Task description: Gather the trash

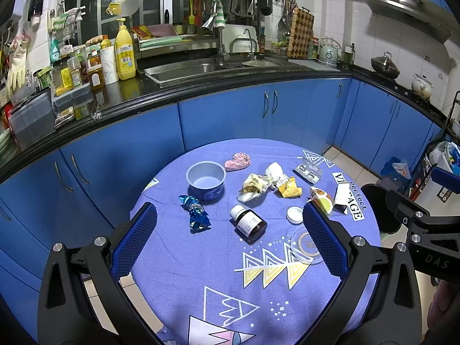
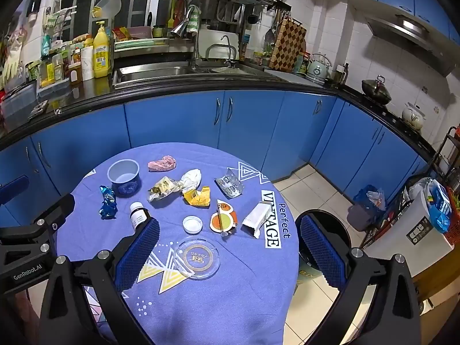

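Two claws, both spread wide, nothing between pads. Left gripper (image 1: 230,244) above near table (image 1: 178,273) edge: brown bottle (image 1: 249,224) just ahead between its fingers, blue foil wrapper (image 1: 196,214) ahead-left, white cap (image 1: 295,215) by the right finger, blue cup (image 1: 205,180) beyond. Right gripper (image 2: 227,247): clear lid (image 2: 197,258) between fingers, white carton (image 2: 258,219) ahead, crumpled yellow wrapper (image 2: 198,197) farther, black bin (image 2: 330,230) behind right finger.

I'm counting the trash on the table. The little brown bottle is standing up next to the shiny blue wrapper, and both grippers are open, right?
Not quite. The brown bottle is lying on its side, not standing, as the left wrist view shows. It is next to the blue wrapper, and the left gripper and right gripper are both open.
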`<state>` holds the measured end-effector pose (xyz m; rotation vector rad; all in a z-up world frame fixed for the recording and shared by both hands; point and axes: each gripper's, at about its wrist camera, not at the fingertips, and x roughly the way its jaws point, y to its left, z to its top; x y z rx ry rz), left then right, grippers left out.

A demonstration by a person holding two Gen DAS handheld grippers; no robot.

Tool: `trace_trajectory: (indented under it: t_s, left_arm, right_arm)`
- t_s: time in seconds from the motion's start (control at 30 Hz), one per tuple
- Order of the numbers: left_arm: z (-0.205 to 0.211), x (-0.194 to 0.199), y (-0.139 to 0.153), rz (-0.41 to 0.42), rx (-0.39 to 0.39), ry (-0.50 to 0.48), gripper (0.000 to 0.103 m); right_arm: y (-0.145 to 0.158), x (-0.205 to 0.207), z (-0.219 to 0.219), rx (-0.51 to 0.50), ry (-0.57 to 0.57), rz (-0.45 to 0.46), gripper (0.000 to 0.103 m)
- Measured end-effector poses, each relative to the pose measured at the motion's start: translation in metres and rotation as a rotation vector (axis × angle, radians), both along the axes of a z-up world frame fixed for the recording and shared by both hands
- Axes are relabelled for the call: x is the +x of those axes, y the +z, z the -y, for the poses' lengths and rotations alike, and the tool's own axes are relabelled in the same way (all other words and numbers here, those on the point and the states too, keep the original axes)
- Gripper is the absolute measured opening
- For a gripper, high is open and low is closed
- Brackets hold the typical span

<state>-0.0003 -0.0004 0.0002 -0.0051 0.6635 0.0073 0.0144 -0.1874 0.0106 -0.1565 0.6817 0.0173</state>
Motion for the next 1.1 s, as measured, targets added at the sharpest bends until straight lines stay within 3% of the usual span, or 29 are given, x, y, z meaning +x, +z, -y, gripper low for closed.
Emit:
trace_trajectory:
  t_s: [1.1]
  left_arm:
    - [0.0021, 0.0027, -0.0059, -0.006, -0.006, -0.003, 0.100]
  right_arm:
    - [0.0002, -0.0003, 0.0004, 0.000, 0.000, 0.000, 0.096]
